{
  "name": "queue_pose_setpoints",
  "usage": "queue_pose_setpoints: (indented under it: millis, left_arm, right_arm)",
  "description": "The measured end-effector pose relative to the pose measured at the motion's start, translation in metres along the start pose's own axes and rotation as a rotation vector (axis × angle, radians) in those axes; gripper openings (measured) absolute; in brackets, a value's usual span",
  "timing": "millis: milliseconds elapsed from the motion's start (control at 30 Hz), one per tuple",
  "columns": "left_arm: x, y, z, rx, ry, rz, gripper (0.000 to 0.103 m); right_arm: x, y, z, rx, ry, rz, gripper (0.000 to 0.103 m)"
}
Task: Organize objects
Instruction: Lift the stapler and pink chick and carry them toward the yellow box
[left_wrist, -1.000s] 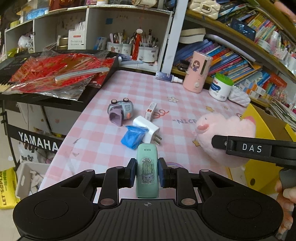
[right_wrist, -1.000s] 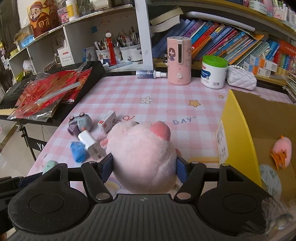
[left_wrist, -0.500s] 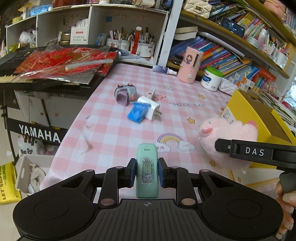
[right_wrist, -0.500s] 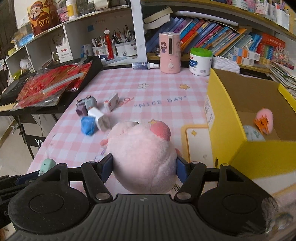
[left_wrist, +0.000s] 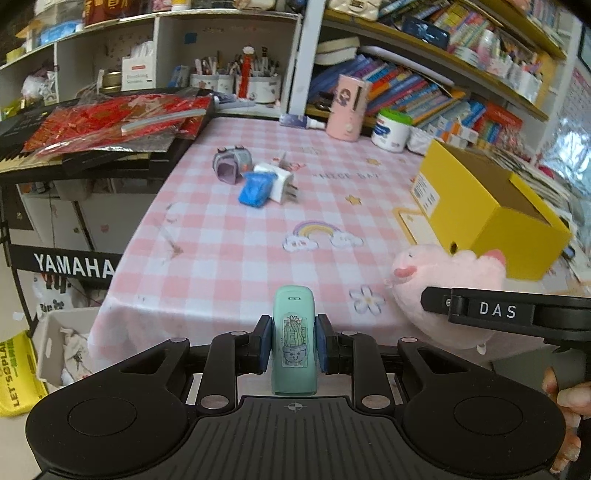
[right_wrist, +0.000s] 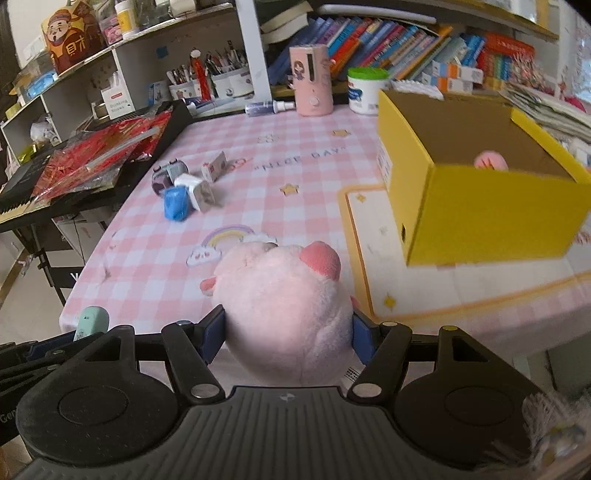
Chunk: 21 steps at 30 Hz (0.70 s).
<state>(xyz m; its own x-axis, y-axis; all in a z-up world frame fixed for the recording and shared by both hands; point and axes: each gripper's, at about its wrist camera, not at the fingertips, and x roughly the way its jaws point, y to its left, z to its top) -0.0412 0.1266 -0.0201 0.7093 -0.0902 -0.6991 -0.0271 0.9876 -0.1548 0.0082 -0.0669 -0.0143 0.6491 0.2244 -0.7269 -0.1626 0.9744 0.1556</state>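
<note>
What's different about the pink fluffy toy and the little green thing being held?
The pink plush toy is round, soft and fuzzy; the mint-green case is slim, hard-looking and smooth. The plush bulges well past the right gripper, while the case fits narrowly in the left gripper. The case carries a cactus sticker; the plush shows none. Both are clamped and held near the table's front edge.

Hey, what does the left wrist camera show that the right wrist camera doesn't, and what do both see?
Only the left view shows the YAMAHA keyboard label and the cactus sticker on the mint case in the left tongs. Only the right view shows the yellow box's inside, with a pink toy. Both show the pink plush in the right tongs, and the blue item.
</note>
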Motion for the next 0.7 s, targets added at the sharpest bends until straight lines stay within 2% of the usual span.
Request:
queue_pose_setpoints:
  millis: [300,700]
  left_arm:
    - [-0.006,-0.016,-0.015,0.045,0.031,-0.045,0.023]
    - [0.005,-0.059,-0.015,0.145,0.051,-0.158,0.023]
  right_arm:
    - [-0.015,-0.018,-0.028,0.064,0.036,-0.039,0.065]
    - [-0.039,-0.060,-0.045,0.163,0.030,-0.139,0.065]
